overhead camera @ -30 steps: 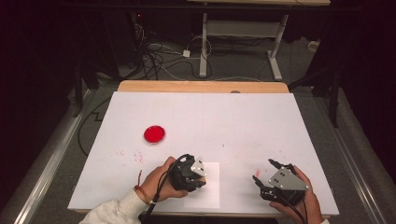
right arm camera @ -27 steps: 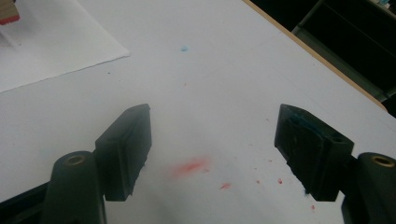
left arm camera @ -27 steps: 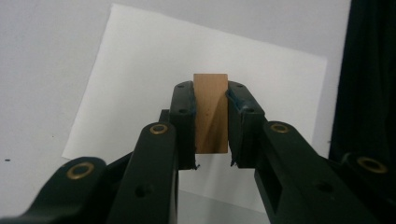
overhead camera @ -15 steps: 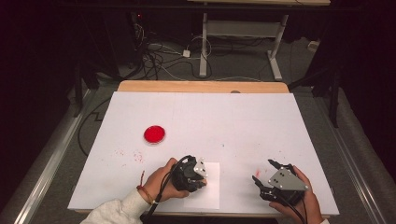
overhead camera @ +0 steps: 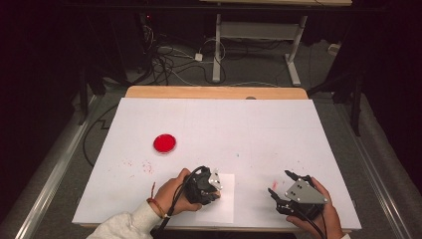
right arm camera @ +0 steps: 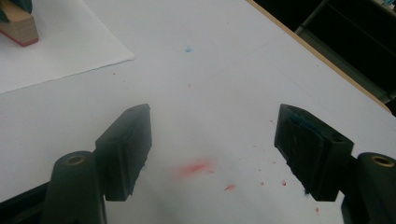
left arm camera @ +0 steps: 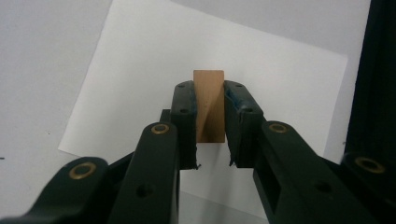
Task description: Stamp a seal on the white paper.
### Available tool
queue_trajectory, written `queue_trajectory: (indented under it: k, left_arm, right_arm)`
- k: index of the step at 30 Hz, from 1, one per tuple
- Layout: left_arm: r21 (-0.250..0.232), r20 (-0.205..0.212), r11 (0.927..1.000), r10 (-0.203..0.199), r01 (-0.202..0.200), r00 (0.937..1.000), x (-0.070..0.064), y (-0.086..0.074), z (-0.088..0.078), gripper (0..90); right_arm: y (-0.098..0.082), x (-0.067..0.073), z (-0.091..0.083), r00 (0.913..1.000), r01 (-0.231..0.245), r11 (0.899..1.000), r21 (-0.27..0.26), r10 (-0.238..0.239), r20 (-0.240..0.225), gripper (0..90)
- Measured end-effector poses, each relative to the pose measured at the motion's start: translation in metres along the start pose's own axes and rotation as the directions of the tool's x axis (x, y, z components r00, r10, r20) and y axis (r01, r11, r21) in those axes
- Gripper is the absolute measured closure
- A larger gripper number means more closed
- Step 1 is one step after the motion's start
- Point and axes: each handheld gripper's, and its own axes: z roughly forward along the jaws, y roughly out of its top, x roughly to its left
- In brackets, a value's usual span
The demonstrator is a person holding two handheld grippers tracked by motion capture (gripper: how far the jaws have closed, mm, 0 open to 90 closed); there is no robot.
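From above the table (overhead camera: pixel 209 124), I see my left tool (overhead camera: pixel 215 183) resting over a small sheet of paper (overhead camera: pixel 224 209) near the front edge, and my right tool (overhead camera: pixel 284 189) sitting off to the right with its jaws spread. Against the frames from a second ago almost nothing has shifted: the left tool has only settled slightly on the sheet, and the right has not moved, which I read as a press or a pause rather than a carry. A red dish (overhead camera: pixel 164 143) sits well apart at the left, with red specks scattered on the table near it. In the left gripper view, my left tool (left arm camera: pixel 208 114) is closed narrow on a small wooden block (left arm camera: pixel 208 105), held upright between the pads, with the paper (left arm camera: pixel 289 79) directly beneath it; I cannot tell if the block's base touches the sheet. In the right gripper view, my right tool (right arm camera: pixel 215 158) stands wide and holds nothing, hovering over a faint red smear (right arm camera: pixel 196 167). The block (right arm camera: pixel 18 25) shows at the upper left with a red underside, on the paper (right arm camera: pixel 70 51), so I judge it a stamp being pressed.
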Motion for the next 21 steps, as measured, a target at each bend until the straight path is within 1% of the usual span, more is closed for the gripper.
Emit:
queue_trajectory:
  k: [5, 12, 15, 18, 20, 21]
  left_arm:
    - [-0.002, 0.003, 1.0, -0.004, 0.004, 1.0, 0.0006, -0.0002, 0.0009, 74.0]
    - [0.004, -0.009, 1.0, 0.001, -0.001, 1.0, -0.0013, 0.0005, 0.0013, 74.0]
    - [0.006, -0.002, 1.0, 0.0, 0.0, 1.0, -0.0002, 0.0007, 0.0012, 74.1]
    - [0.009, -0.015, 0.9999, 0.005, -0.004, 0.9999, -0.0023, 0.0013, 0.0015, 74.1]
    - [0.013, -0.018, 0.9999, 0.009, -0.009, 0.9998, -0.0026, 0.0016, 0.0015, 74.1]
    - [0.01, -0.016, 0.9999, 0.005, -0.004, 0.9999, -0.0025, 0.0014, 0.0017, 74.1]
  right_arm:
    - [0.0001, 0.0, -0.0001, 1.0, -0.001, 1.0, -0.001, 0.001, 0.001, 28.1]
    - [0.0003, 0.0003, -0.0001, 1.0, 0.0, 1.0, 0.0, 0.0, 0.0, 28.3]
    - [0.0003, 0.0002, -0.0004, 1.0, 0.003, 1.0, -0.001, -0.003, -0.001, 28.3]
    - [0.0002, 0.0001, 0.0, 1.0, -0.002, 1.0, -0.001, 0.002, -0.002, 28.3]
    - [0.0002, 0.0005, 0.0003, 1.0, -0.001, 1.0, 0.001, 0.001, -0.004, 28.3]
    - [0.0003, 0.0005, 0.0003, 1.0, -0.001, 1.0, 0.001, 0.001, -0.005, 28.3]
